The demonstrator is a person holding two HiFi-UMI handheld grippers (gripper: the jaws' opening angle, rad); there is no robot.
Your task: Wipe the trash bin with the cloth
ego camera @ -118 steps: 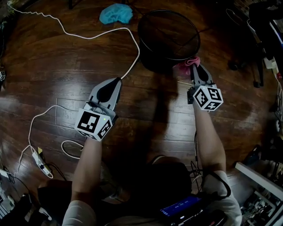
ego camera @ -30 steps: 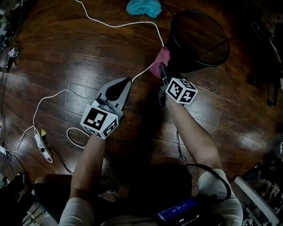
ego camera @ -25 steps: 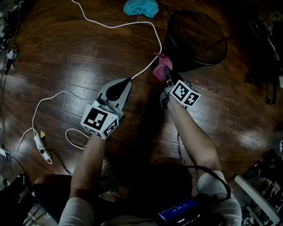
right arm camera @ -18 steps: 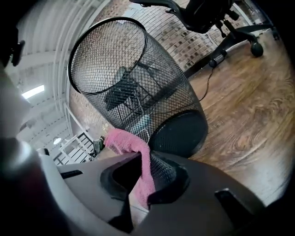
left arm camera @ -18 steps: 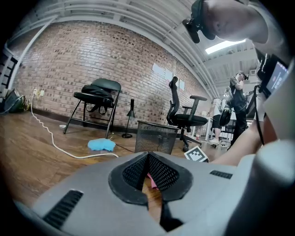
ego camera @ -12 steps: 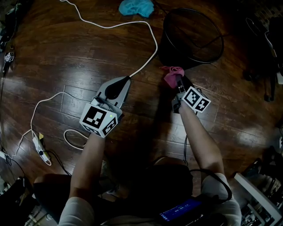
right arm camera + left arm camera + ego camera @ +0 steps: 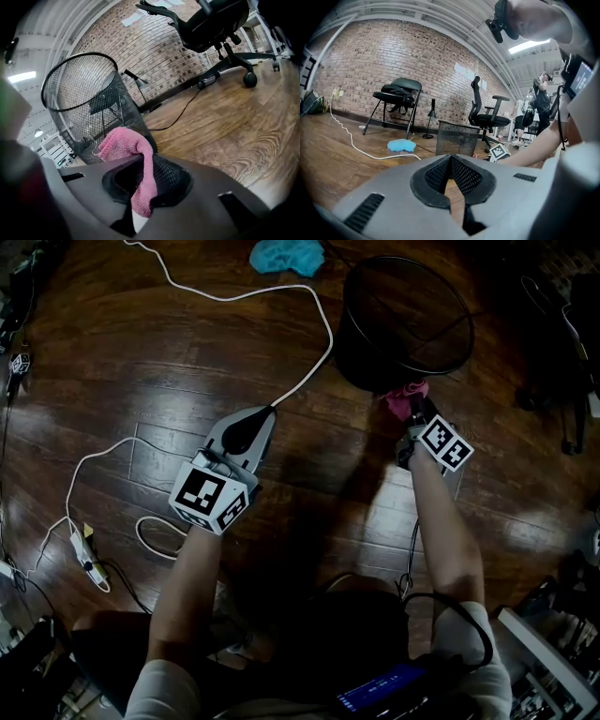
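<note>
A black wire-mesh trash bin (image 7: 403, 315) stands upright on the wooden floor. My right gripper (image 7: 413, 407) is at the bin's near side, low on its wall, shut on a pink cloth (image 7: 404, 396) that presses against the mesh. In the right gripper view the pink cloth (image 7: 136, 157) hangs bunched between the jaws of the right gripper (image 7: 140, 176), with the bin (image 7: 89, 105) just beyond it. My left gripper (image 7: 262, 412) hovers to the bin's left, apart from it, shut and holding nothing. From the left gripper (image 7: 450, 164) the bin (image 7: 457, 137) shows ahead.
A white cable (image 7: 281, 395) runs across the floor past the bin's left side. A blue cloth (image 7: 286, 254) lies beyond it. An office chair (image 7: 211, 21) and a black cord stand behind the bin; a folding chair (image 7: 396, 96) is by the brick wall.
My right gripper has carried the pink cloth along the bin's near wall, from its left side round to the right. The left gripper has stayed where it was.
</note>
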